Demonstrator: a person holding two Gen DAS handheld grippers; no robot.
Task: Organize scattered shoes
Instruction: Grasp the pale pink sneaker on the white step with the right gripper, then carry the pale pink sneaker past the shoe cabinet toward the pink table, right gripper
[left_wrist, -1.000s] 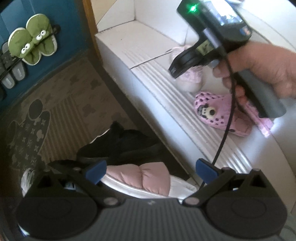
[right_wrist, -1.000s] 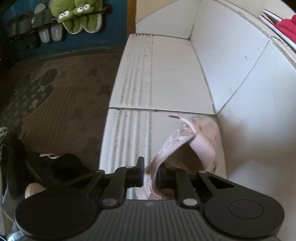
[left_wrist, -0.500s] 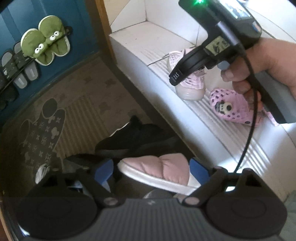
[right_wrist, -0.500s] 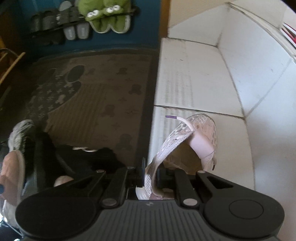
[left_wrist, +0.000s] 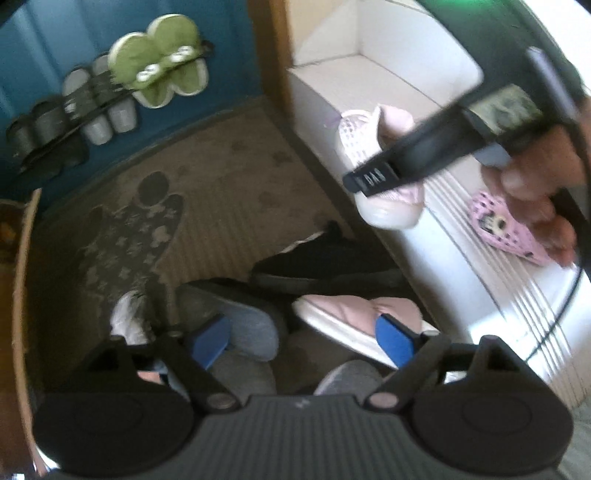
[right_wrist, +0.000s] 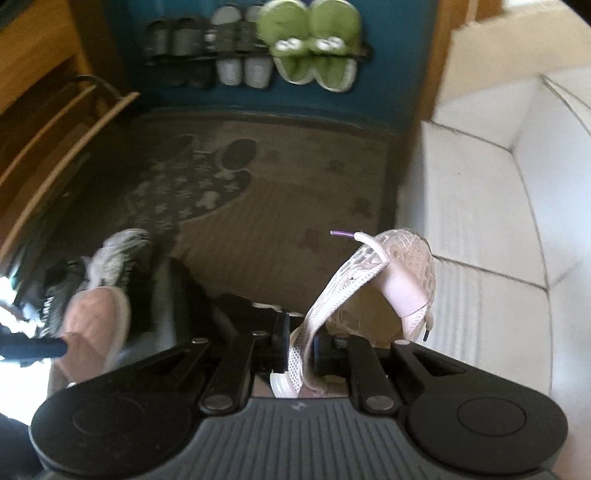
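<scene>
Lifted off the white step (right_wrist: 491, 229) since a second ago, the pink mesh sneaker (right_wrist: 373, 291) hangs pinched in the right gripper (right_wrist: 299, 345), while the left gripper (left_wrist: 303, 336) fingers are spreading, empty, above the pink padded slipper (left_wrist: 351, 314).

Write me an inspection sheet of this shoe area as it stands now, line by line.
Surface: patterned brown rug on the floor; white tiled ledge to its right.
Job's things: pink mesh sneaker pinched by its side wall; pink padded slipper, black shoe, grey slipper in a floor pile; pink spotted slipper on the ledge.
Clutter: nothing seen.
Grippers: right claw shut on the sneaker; left claw opening, nothing between its pads.
Cables: black cable hanging from the right handle.
Surroundings: blue wall; rack with green frog slippers and grey slippers.
</scene>
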